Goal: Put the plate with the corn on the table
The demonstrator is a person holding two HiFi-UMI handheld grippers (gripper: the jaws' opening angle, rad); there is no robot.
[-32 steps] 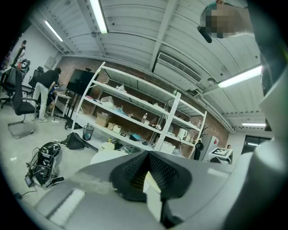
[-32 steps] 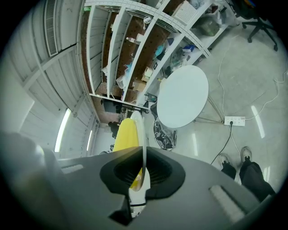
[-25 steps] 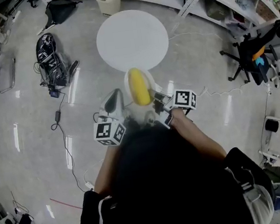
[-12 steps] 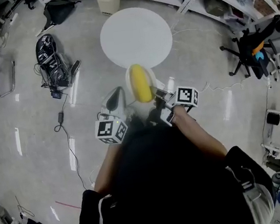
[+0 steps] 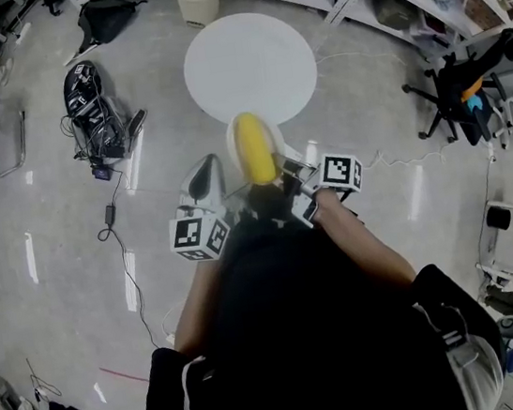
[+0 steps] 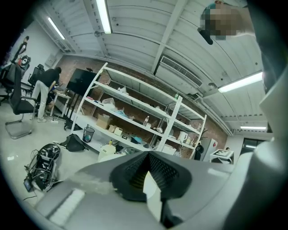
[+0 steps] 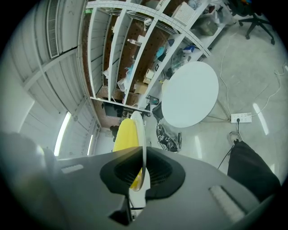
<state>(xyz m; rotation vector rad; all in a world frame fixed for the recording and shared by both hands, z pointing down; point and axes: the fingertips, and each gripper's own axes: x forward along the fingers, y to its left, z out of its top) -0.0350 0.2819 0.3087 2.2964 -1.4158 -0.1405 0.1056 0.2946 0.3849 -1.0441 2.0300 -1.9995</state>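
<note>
Right gripper clamped on near rim of plate, judged stiff, breakable; corn cob atop likely to roll; left gripper closed, empty, just beside.

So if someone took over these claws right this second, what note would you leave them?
Right claw: shut on the rim of the plate, with the corn lying on it.
Left claw: jaws nearly together, holding nothing, off to the plate's side.
Done: the plate is up in the air, short of the round white table.
Left: bring it over the table, set it down level, let go.
</note>
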